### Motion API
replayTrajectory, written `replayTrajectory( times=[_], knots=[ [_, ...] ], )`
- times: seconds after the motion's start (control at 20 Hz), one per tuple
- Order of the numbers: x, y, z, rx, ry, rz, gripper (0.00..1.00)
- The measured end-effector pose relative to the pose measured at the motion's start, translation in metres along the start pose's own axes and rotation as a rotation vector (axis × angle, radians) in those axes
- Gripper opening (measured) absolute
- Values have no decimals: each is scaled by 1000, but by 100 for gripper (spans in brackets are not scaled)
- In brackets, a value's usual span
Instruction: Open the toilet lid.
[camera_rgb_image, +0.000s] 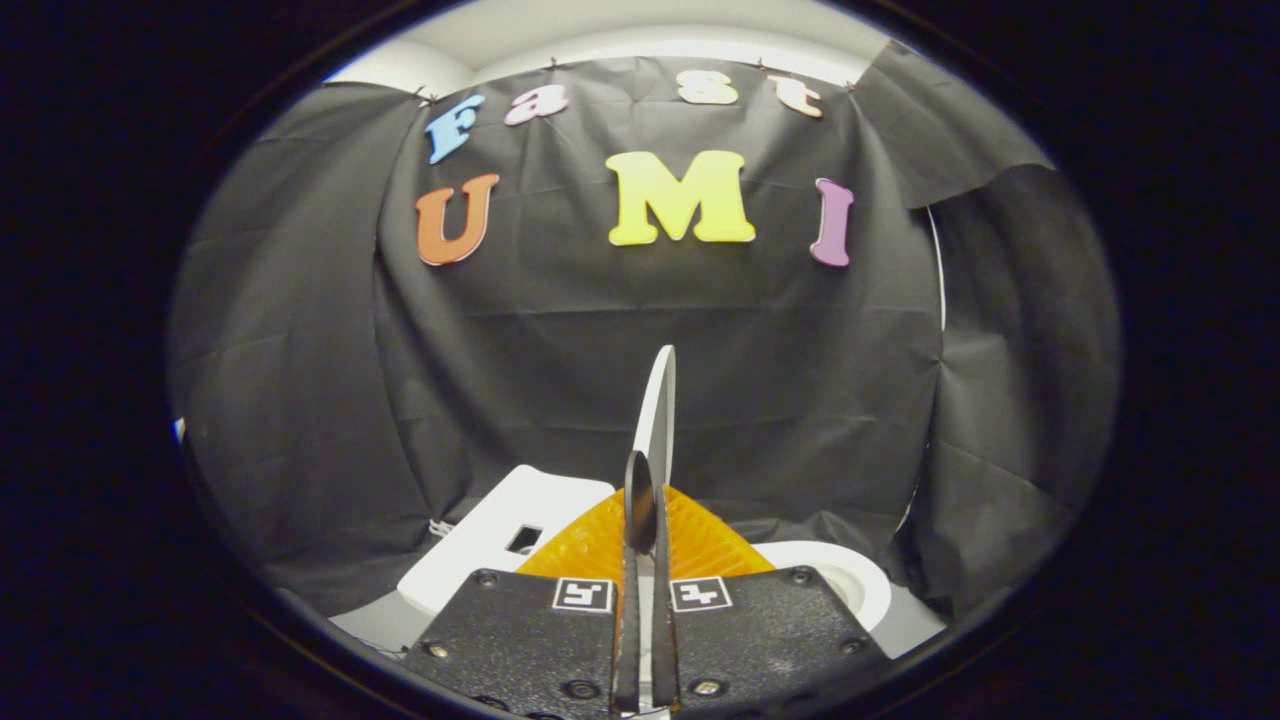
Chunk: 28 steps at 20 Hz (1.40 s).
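**Lid stands on edge between closed fingers**

The gripper (648, 520) has its two fingers pressed together on the thin white toilet lid (660, 410), which rises upright and edge-on from between them. To the left of the fingers sits the white toilet body (490, 545) with a small dark rectangular opening. To the right lies the rounded white seat rim (850, 575). Black cloth (800, 380) hangs behind everything.
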<state>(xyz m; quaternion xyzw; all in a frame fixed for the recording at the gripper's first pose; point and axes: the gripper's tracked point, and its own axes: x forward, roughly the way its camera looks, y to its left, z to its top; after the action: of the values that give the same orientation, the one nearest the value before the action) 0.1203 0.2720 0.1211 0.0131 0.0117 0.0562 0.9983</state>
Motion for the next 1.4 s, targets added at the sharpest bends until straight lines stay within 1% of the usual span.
replayTrajectory(
  times=[0.2,0.3,0.5,0.7,0.75,0.85,0.9,0.95,1.1,1.2,1.25,1.35,1.4],
  knots=[
    [3,26,-1,-101,-19,-2,8],
    [5,34,-2,-113,-29,5,8],
    [9,54,-6,-102,-15,48,9],
    [13,74,-10,-164,5,95,13],
    [14,77,-12,-164,19,115,22],
    [13,88,-7,-153,12,193,40],
    [13,85,1,-143,-13,200,48],
    [9,77,13,-134,-55,189,57],
    [-3,47,42,-102,-169,128,84],
    [-10,43,39,-52,-168,170,100],
    [-15,36,40,-27,-169,175,100],
    [-29,24,43,-13,-191,215,100],
    [-36,15,42,0,-197,219,100]
  ],
)
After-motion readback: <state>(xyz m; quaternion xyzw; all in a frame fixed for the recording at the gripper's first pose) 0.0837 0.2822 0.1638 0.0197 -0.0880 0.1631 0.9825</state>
